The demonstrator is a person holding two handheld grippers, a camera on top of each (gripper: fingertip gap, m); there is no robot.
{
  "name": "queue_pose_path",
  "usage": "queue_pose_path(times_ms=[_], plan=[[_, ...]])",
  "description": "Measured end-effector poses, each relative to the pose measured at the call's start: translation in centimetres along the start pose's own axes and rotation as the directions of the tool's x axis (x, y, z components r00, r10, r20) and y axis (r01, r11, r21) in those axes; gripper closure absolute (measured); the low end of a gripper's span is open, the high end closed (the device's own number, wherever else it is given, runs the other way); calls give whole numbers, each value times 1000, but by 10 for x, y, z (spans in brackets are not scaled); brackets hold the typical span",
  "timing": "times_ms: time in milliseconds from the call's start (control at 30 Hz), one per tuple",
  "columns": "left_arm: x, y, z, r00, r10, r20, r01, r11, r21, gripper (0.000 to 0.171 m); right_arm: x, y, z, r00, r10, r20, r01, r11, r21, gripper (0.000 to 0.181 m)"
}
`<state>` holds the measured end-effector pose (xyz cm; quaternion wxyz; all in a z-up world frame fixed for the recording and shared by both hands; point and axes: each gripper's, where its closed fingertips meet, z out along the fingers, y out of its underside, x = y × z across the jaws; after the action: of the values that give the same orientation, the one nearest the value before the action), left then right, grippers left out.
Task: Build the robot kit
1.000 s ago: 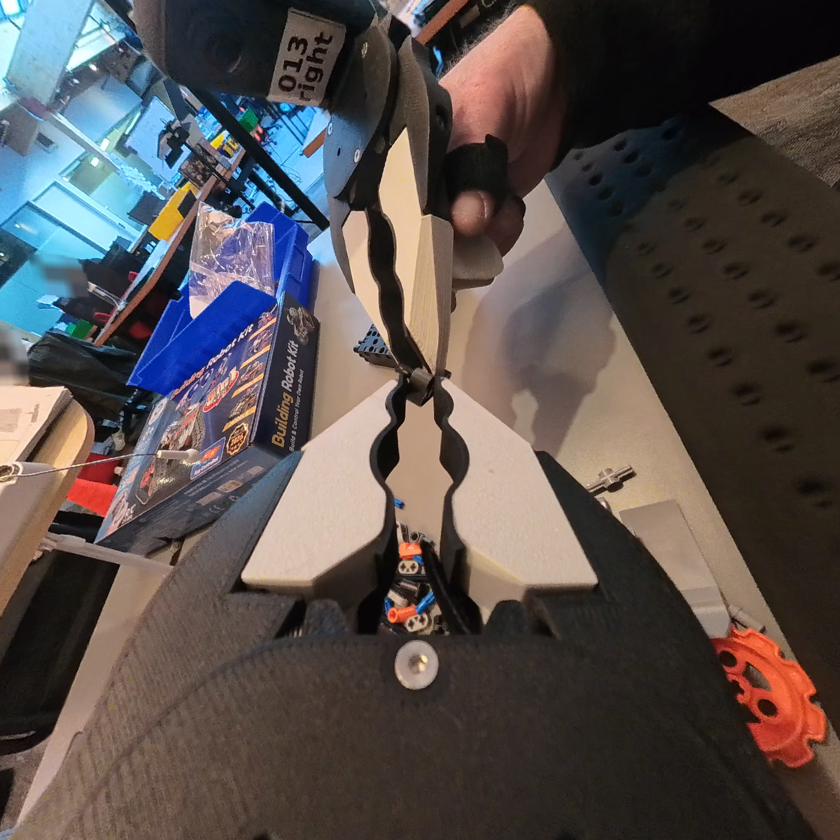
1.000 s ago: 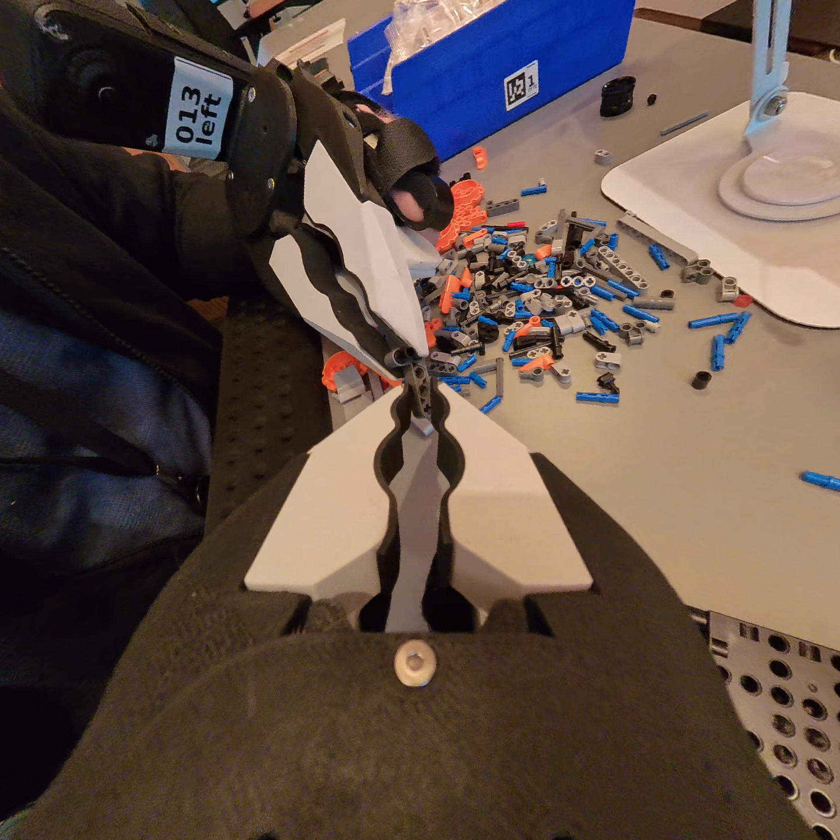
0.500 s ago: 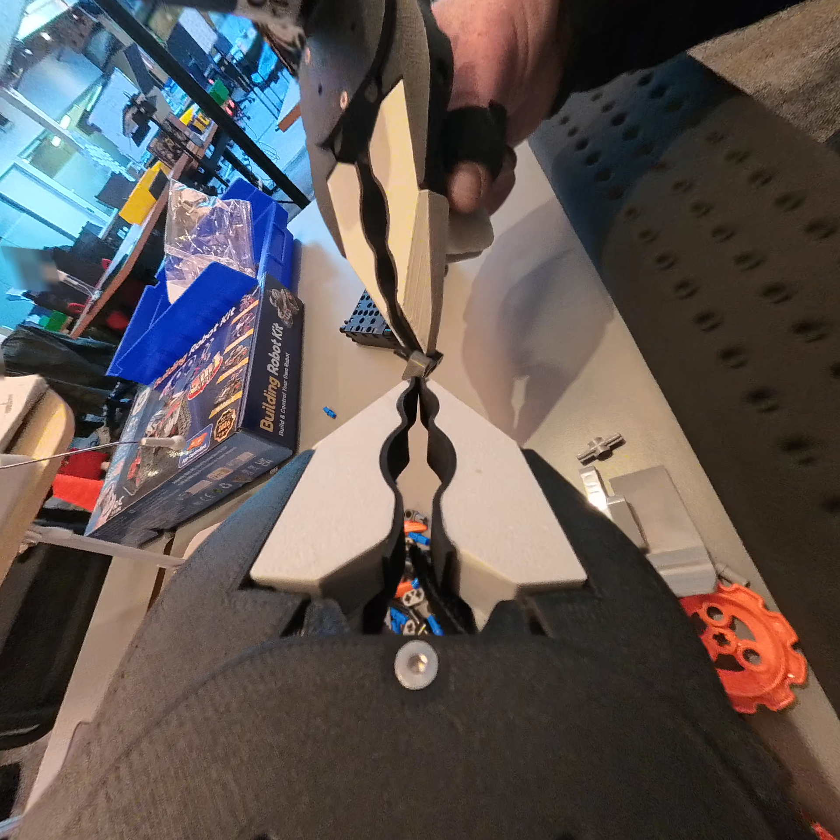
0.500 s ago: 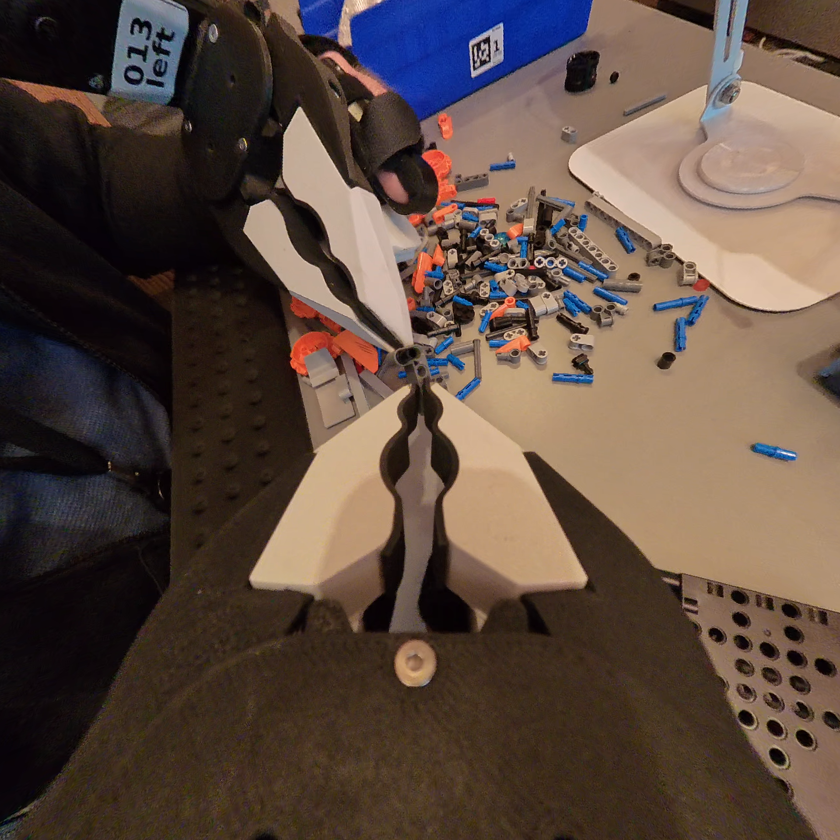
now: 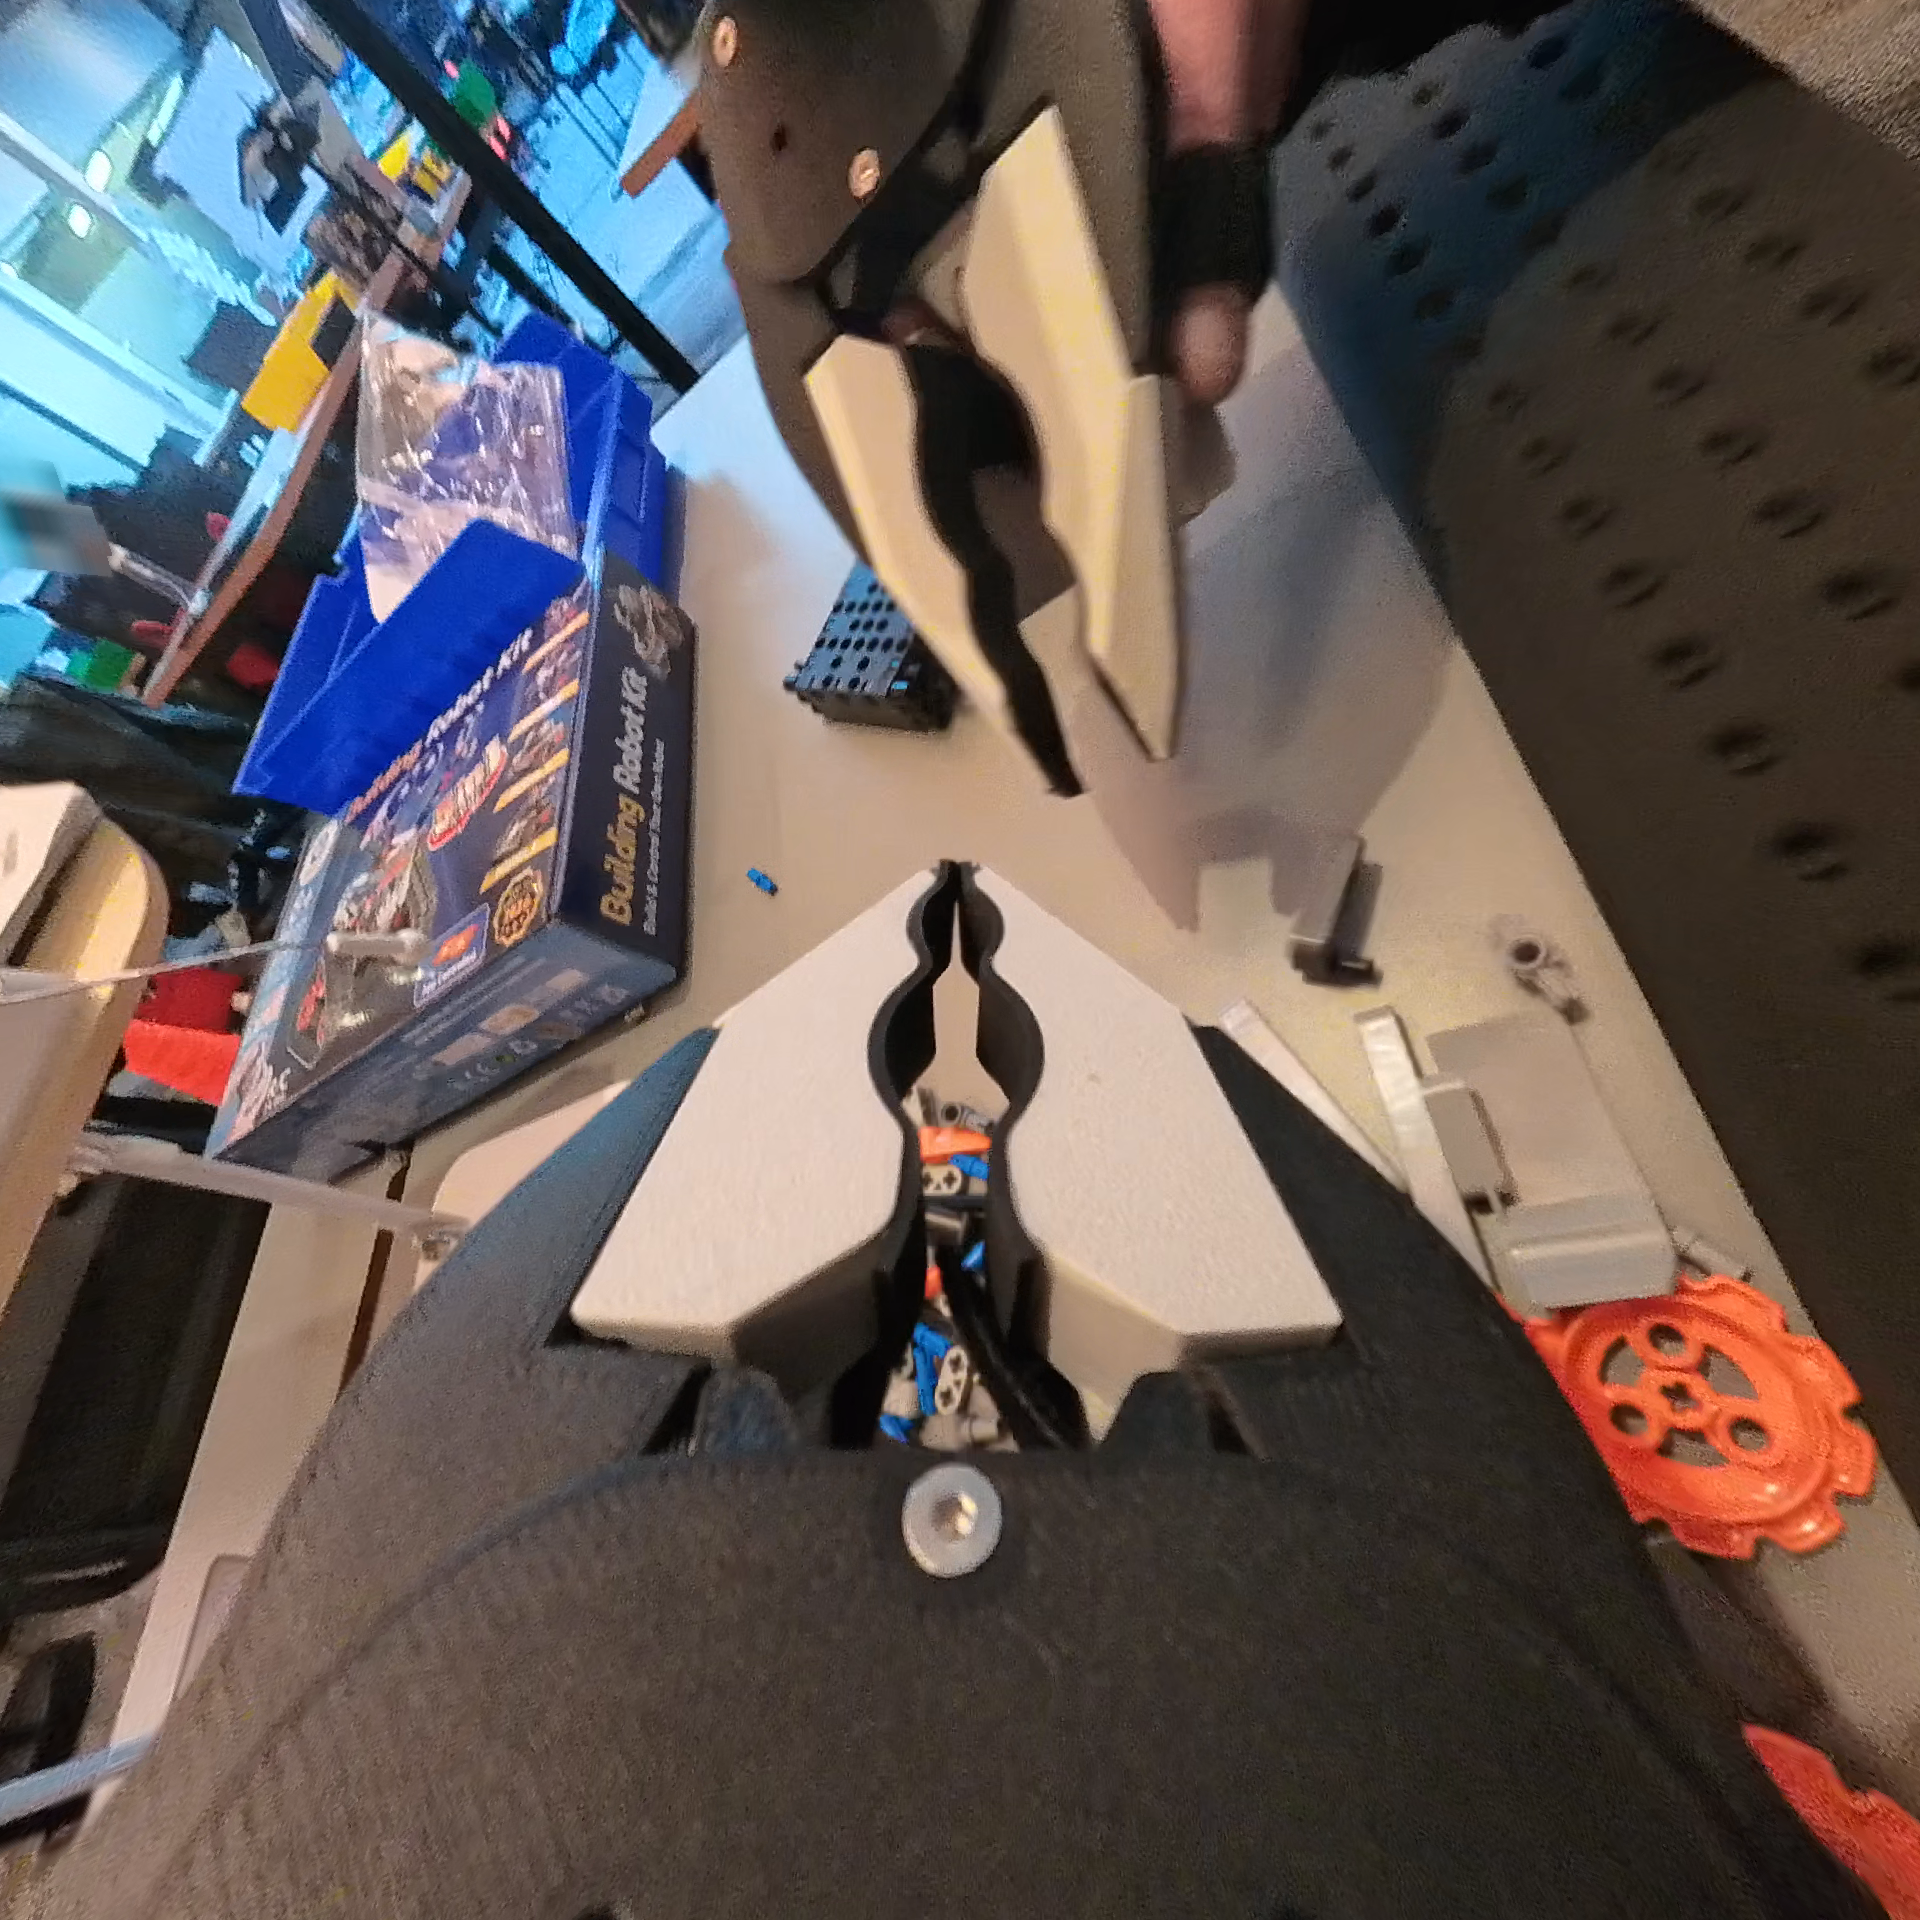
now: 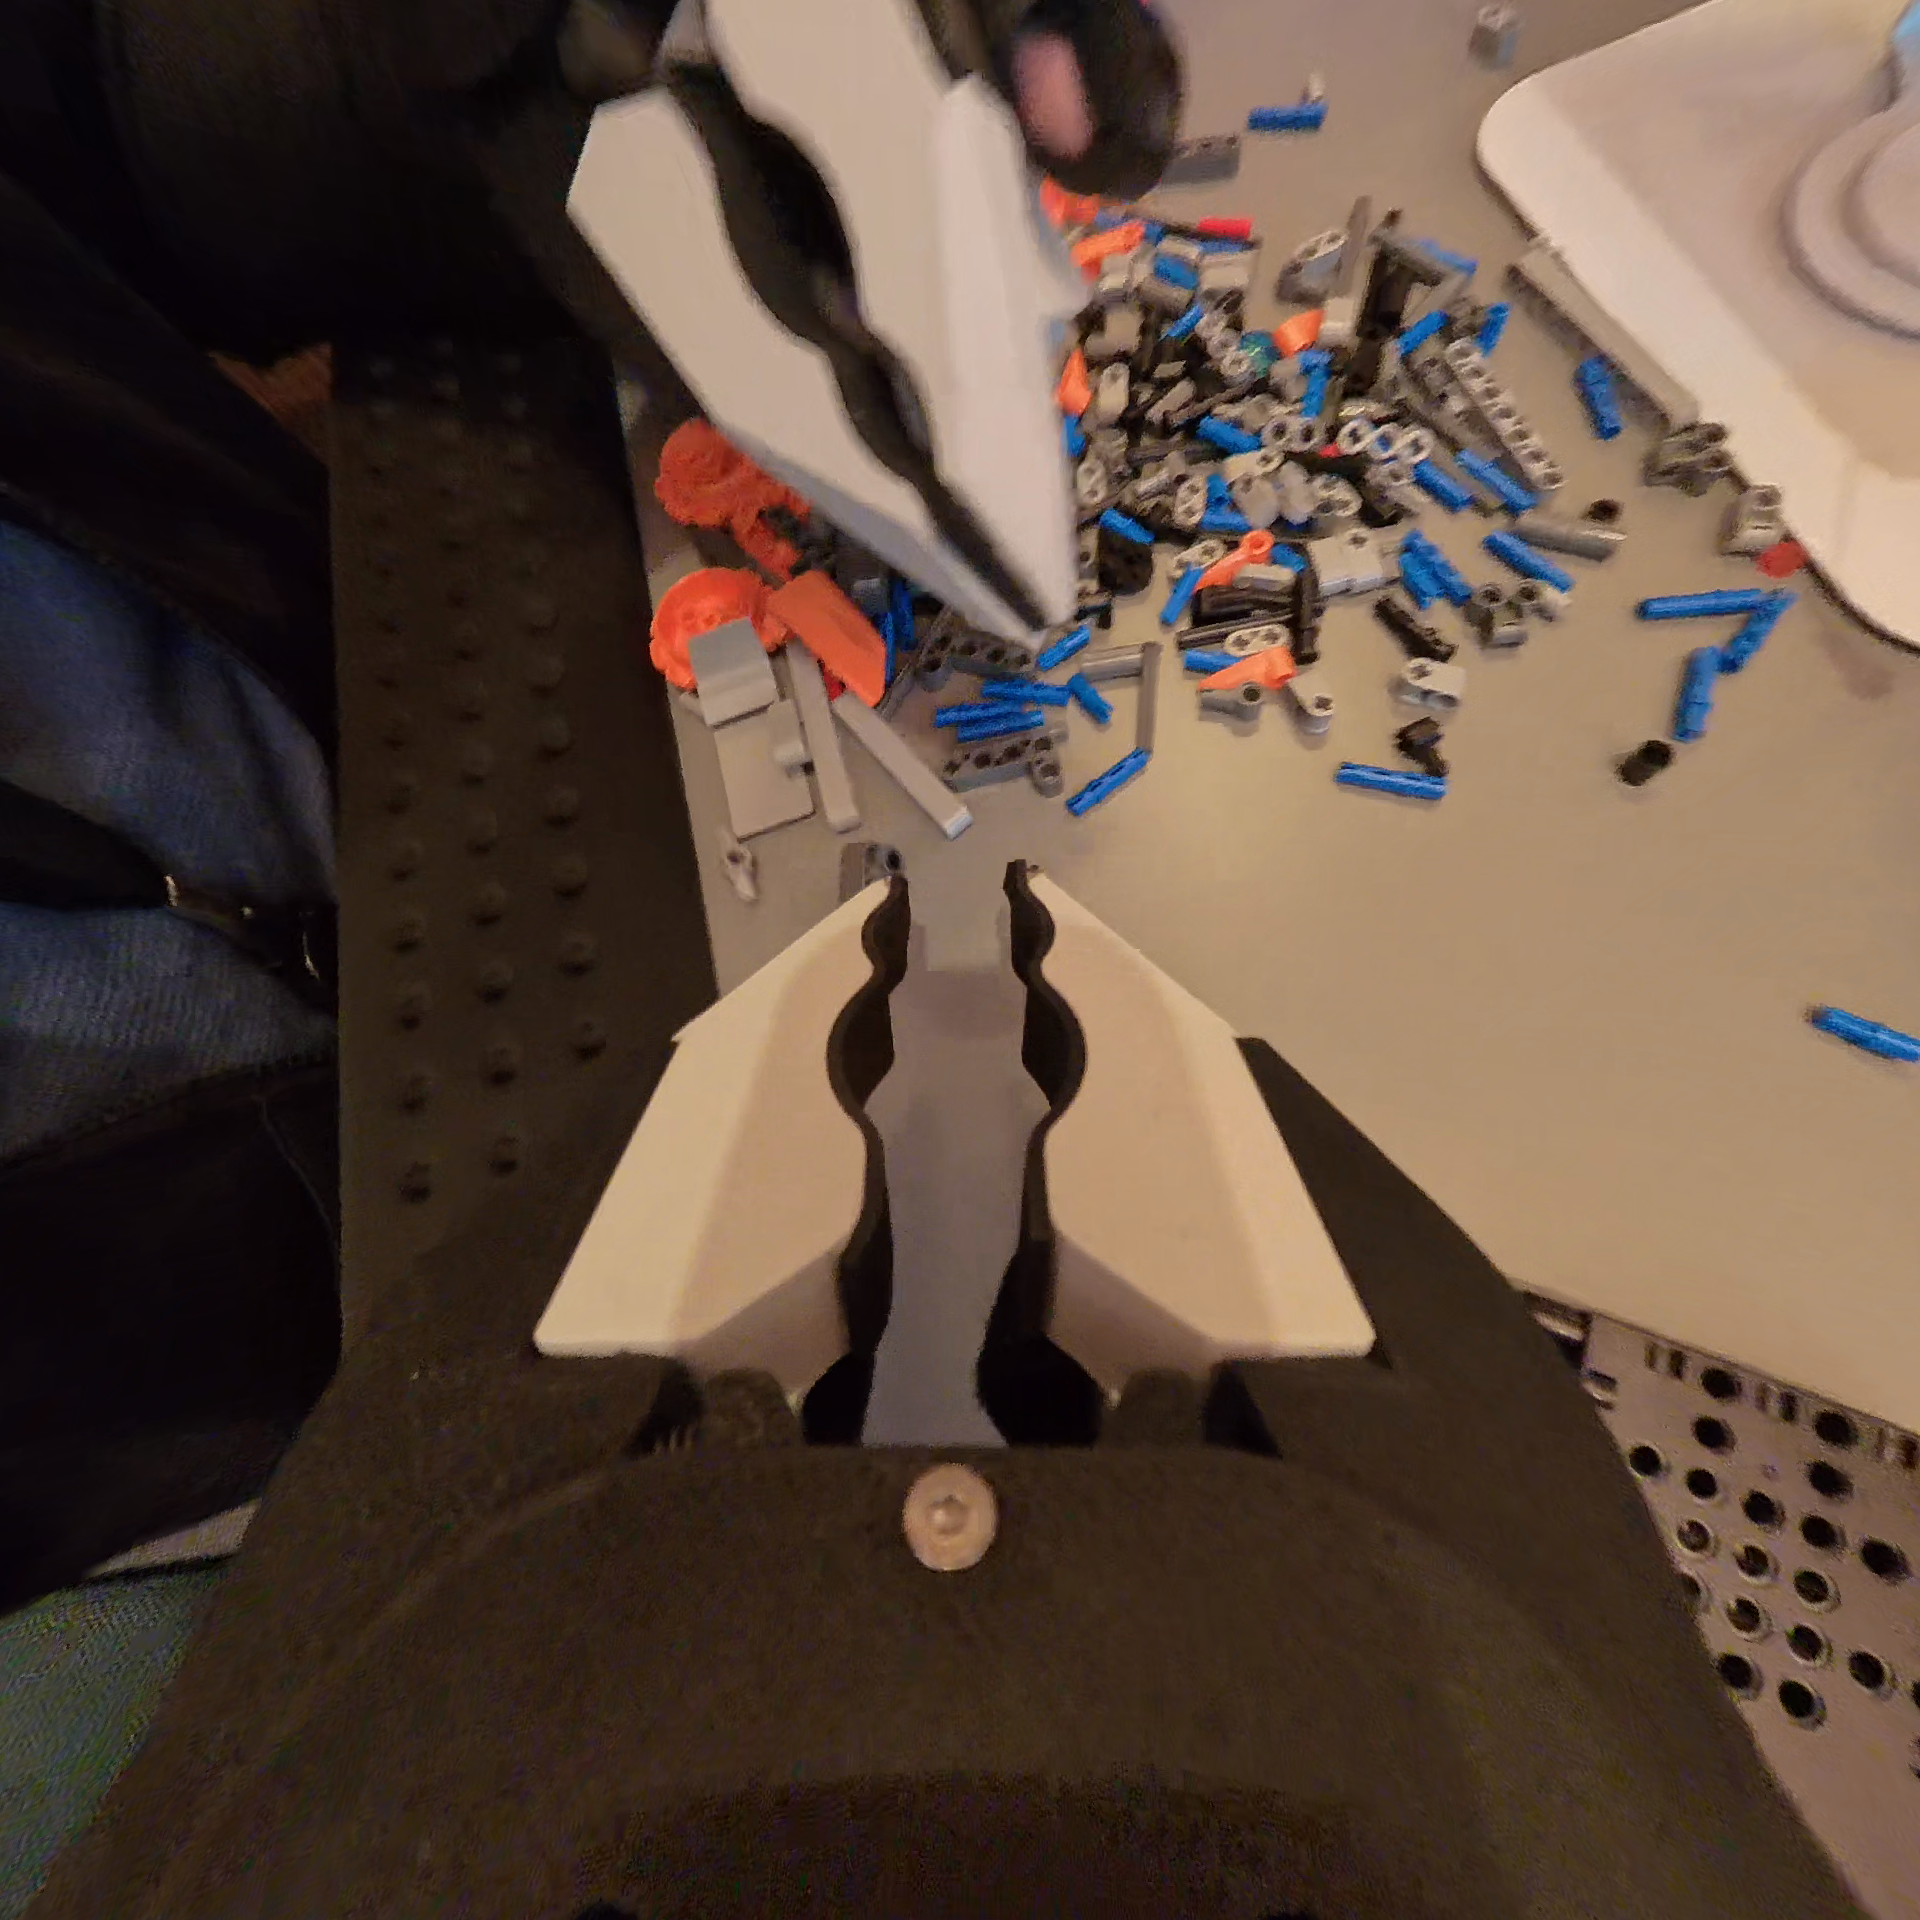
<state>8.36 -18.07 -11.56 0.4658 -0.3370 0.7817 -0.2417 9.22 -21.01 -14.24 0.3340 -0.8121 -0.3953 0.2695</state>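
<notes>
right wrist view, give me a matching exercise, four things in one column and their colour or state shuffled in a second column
Things:
1. right gripper
2. left gripper
3. toothed wheel
4. perforated plate

Colour or state:
a. orange, at the left edge of the parts pile
b. shut, tips over the parts pile
c. grey metal, at the lower right corner
d. open, nothing between its fingers

Pairs: 1-d, 2-b, 3-a, 4-c
</notes>
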Motion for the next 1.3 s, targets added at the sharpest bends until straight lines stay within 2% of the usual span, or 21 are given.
queue_pose_path(times_ms=[100, 233, 367, 533, 700, 767, 900, 1000, 1100, 1300], plan=[[-5, 6, -2, 999, -35, 7, 35, 999, -8, 171, -17, 8, 15, 998, -47, 49, 50, 997, -62, 160], [-5, 8, 1, 999, -28, 15, 29, 999, -33, 171, -22, 23, 33, 997, -77, 10, 78, 984, -162, 159], [1, 10, 3, 999, -30, -12, 30, 999, -44, 171, -18, 36, 43, 991, -125, -45, 111, 965, -240, 175], [6, 15, -2, 998, -32, -46, 28, 996, -81, 171, -7, 41, 36, 990, -112, -81, 88, 962, -259, 175], [3, 35, -16, 998, -51, -38, 44, 986, -158, 171, 15, 52, 17, 987, -69, -145, 27, 962, -272, 175], [1, 46, -23, 997, -75, -22, 70, 981, -180, 171, 17, 51, 14, 989, -48, -138, 9, 964, -267, 163], [-12, 70, -42, 990, -130, 60, 140, 968, -209, 171, 27, 19, 4, 983, -63, -173, 31, 983, -182, 166], [-27, 83, -52, 973, -182, 141, 208, 957, -203, 171, 55, -20, 10, 960, -100, -261, 65, 988, -137, 173], [-35, 91, -56, 965, -188, 181, 227, 948, -224, 171, 89, -49, 26, 955, -101, -281, 68, 990, -124, 172], [-41, 104, -60, 953, -212, 216, 264, 930, -257, 171, 129, -66, 69, 960, -152, -237, 97, 968, -230, 170]])
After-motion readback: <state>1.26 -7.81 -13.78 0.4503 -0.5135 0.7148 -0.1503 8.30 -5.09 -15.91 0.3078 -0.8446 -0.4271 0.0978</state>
